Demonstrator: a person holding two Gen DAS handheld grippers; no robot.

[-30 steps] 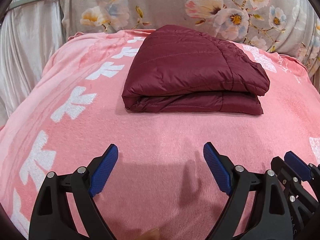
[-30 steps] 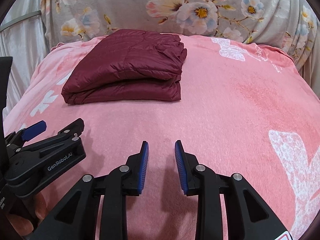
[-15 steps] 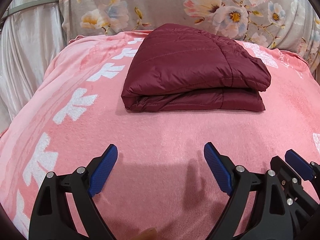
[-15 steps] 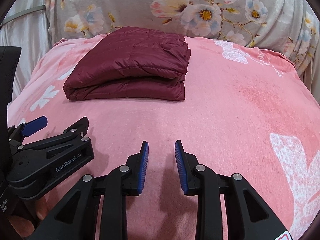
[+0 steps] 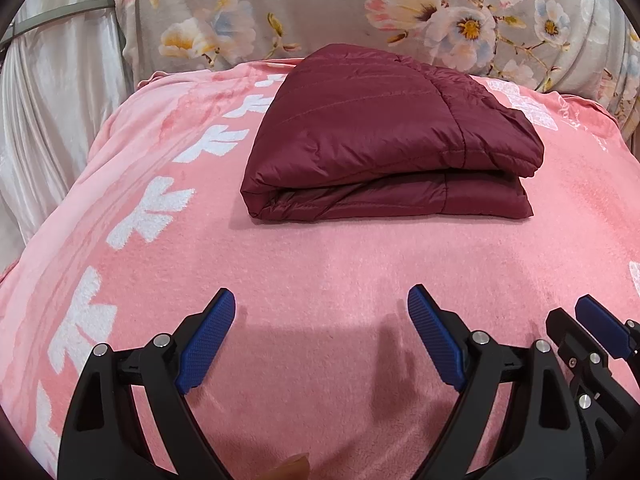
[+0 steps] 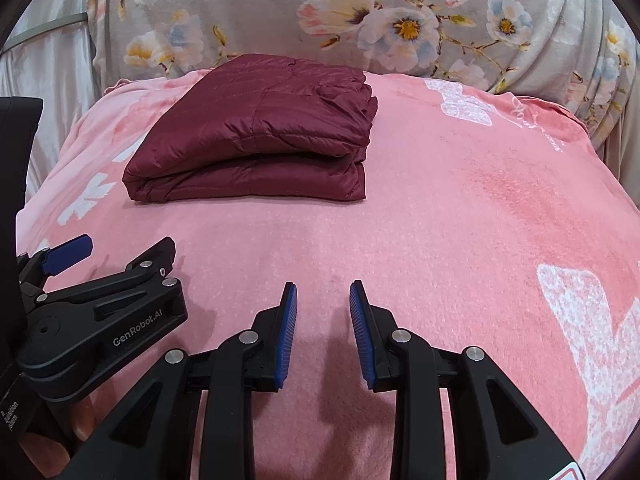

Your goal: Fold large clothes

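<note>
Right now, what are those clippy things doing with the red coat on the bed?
Nothing is touching it. The dark red puffy jacket lies folded in a neat bundle on the pink blanket. A person holds two grippers in front of it. The left gripper is wide open, the right gripper is open just a little, and both are empty. The folding looks finished.

The folded maroon quilted jacket lies on the pink fleece blanket. A grey floral cushion stands behind it. Both claws hover before it, well apart from it.
</note>
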